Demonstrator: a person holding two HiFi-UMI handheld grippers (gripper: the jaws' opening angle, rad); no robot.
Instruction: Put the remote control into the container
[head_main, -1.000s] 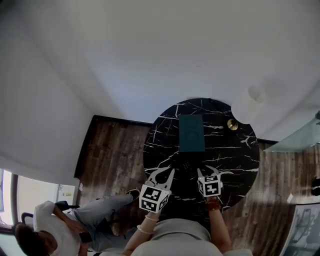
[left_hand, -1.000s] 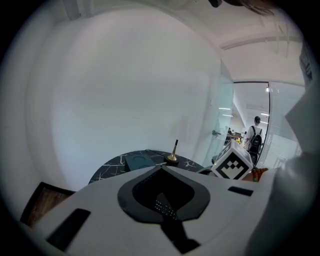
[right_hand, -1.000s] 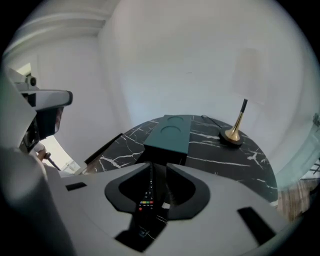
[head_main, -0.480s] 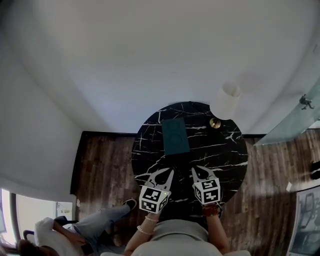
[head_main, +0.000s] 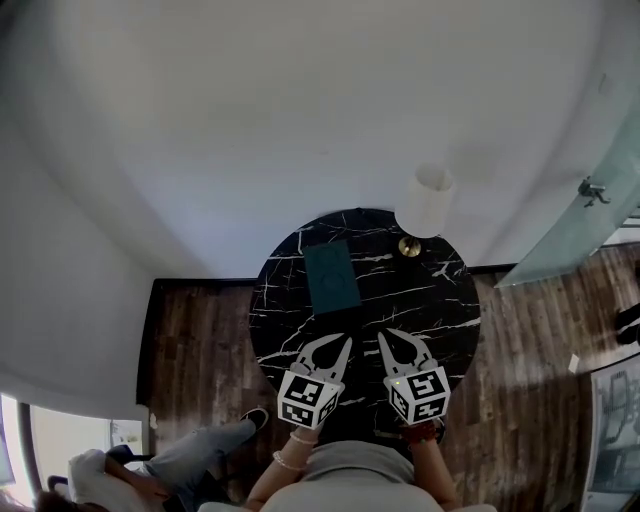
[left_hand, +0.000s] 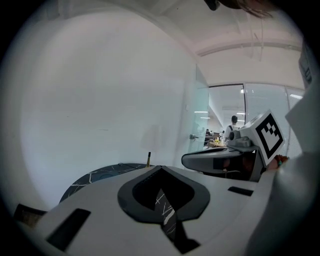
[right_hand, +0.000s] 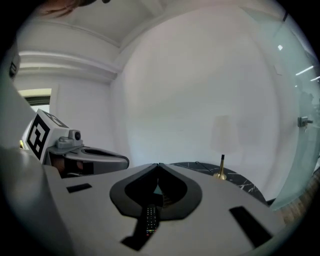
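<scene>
The slim black remote control (right_hand: 150, 220) lies on the round black marble bench (head_main: 440, 300) near 6 o'clock, beneath the right claw (right_hand: 158, 165), whose jaws have just been closing and now meet empty. The left claw (left_hand: 160, 167) is pressed together, empty. The dark teal rectangular container (head_main: 332, 277) sits at 11 o'clock.

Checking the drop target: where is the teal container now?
Head view: the teal container lies on the far left of the black marble table, left of the lamp and ahead of the left hand-held gripper.
</scene>
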